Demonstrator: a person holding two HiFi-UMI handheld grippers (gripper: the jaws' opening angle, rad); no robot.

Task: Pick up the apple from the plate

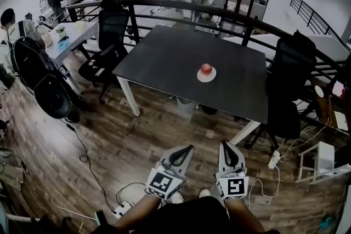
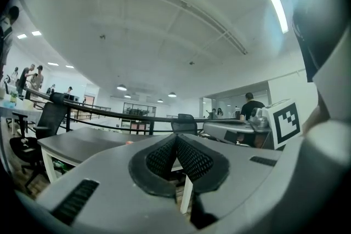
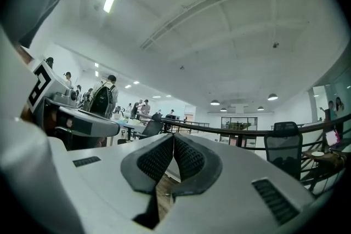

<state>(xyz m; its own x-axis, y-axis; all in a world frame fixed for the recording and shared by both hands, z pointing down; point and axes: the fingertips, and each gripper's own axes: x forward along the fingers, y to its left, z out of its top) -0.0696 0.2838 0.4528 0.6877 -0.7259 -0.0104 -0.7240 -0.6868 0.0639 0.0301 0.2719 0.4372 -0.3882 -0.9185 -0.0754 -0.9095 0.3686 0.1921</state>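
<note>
Both our grippers are closed w/ nothing in them: left gripper (image 1: 185, 150) pads pressed together, right gripper (image 1: 226, 146) the same. We hold them low over the wood floor (image 1: 126, 145), side by side, pointing toward the table (image 1: 164, 57). The apple (image 1: 205, 68) sits on a small white plate (image 1: 207, 78) well ahead of both tips, approx. midway between their lines, so neither is clearly nearer. It's round, so no long axis to line up with. The table's near edge and a white leg (image 1: 245, 133) lie between us and it. An office chair (image 1: 288, 79) stands ahead-right and another ahead-left (image 1: 109, 35). The tabletop around the plate looks bare, so we judge nothing blocks the reach, though the jaws need opening first.
</note>
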